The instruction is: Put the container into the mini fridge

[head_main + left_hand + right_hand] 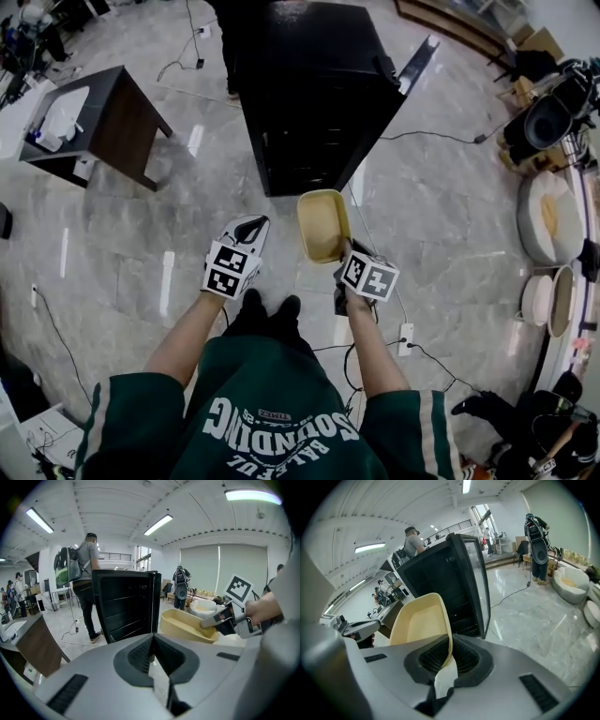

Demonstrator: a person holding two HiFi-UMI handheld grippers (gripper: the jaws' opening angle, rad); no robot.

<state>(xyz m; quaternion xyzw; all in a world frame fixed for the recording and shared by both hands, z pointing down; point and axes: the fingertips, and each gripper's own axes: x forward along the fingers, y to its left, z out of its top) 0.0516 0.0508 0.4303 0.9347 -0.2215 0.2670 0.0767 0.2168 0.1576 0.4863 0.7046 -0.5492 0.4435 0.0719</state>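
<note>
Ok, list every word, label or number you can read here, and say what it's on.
"SOUNDING": large white print on the green shirt, upside down in the head view.
"BALEFUL": smaller line next to it, reading uncertain.
The marker cubes: square patterns only, no text.
The mini fridge and container: no print visible.

An open lab hall; glossy stone floor (pixel 450 216), trailing cables (pixel 436 134), strip lights (pixel 158 524), work desk (pixel 117 117).

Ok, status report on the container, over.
Right gripper shut on container rim, held aloft. Left gripper shut, empty. Mini fridge ahead, door open; nothing seen blocking.
</note>
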